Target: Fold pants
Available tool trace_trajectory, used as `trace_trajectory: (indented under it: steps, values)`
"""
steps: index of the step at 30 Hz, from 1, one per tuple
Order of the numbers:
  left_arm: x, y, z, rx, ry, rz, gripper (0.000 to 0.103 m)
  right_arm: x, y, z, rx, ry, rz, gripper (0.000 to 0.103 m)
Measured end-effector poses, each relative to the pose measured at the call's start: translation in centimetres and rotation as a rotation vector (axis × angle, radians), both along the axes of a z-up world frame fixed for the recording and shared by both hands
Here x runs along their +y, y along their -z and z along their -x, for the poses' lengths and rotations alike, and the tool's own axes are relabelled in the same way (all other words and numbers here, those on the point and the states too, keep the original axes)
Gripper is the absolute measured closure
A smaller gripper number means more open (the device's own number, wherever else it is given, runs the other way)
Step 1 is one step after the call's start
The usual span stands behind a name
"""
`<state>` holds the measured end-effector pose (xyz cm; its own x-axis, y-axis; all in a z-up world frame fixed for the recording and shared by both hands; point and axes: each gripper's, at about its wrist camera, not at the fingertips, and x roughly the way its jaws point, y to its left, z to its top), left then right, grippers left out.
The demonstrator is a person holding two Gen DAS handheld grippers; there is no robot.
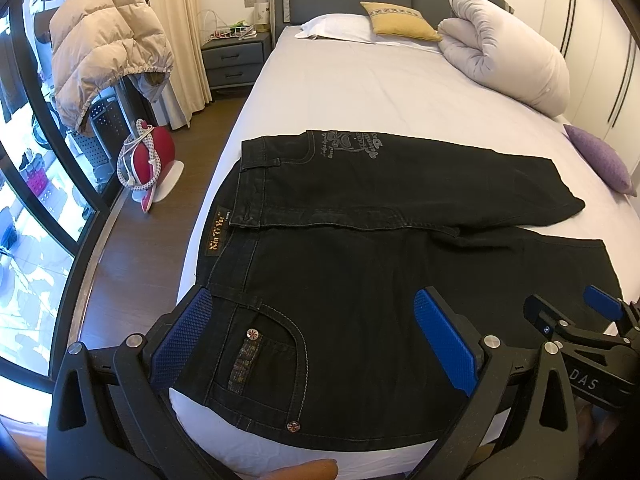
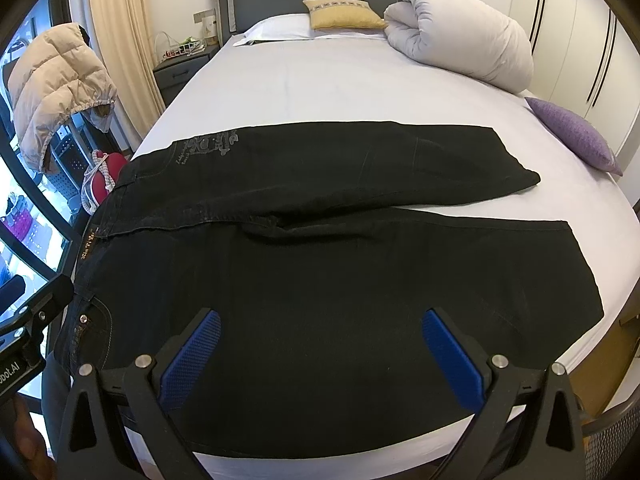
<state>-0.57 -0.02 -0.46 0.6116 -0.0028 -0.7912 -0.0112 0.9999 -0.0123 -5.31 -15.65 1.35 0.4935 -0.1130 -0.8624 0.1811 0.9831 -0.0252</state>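
Black jeans (image 1: 380,264) lie flat across the near end of the bed, waistband to the left, both legs running right; they also show in the right wrist view (image 2: 340,264). The far half is turned back side up with a printed pocket (image 1: 348,146). My left gripper (image 1: 316,320) is open above the front pocket near the waistband. My right gripper (image 2: 320,340) is open above the near leg's thigh. It also shows at the right of the left wrist view (image 1: 568,312). Neither gripper holds cloth.
The bed (image 1: 360,92) has a white sheet, pillows (image 1: 340,28), a rolled duvet (image 1: 508,52) and a purple cushion (image 1: 600,158) along its far and right sides. Left of the bed are a nightstand (image 1: 236,56), a red iron (image 1: 148,160) on the floor and a hung puffer jacket (image 1: 104,56).
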Motion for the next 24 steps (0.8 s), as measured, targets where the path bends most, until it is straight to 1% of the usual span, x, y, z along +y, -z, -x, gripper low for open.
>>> trace_trajectory:
  steps: [24]
  values:
    - [-0.03, 0.04, -0.03, 0.003, 0.0, 0.001, 0.0, -0.13, 0.44, 0.3, 0.008, 0.0, -0.003, 0.0]
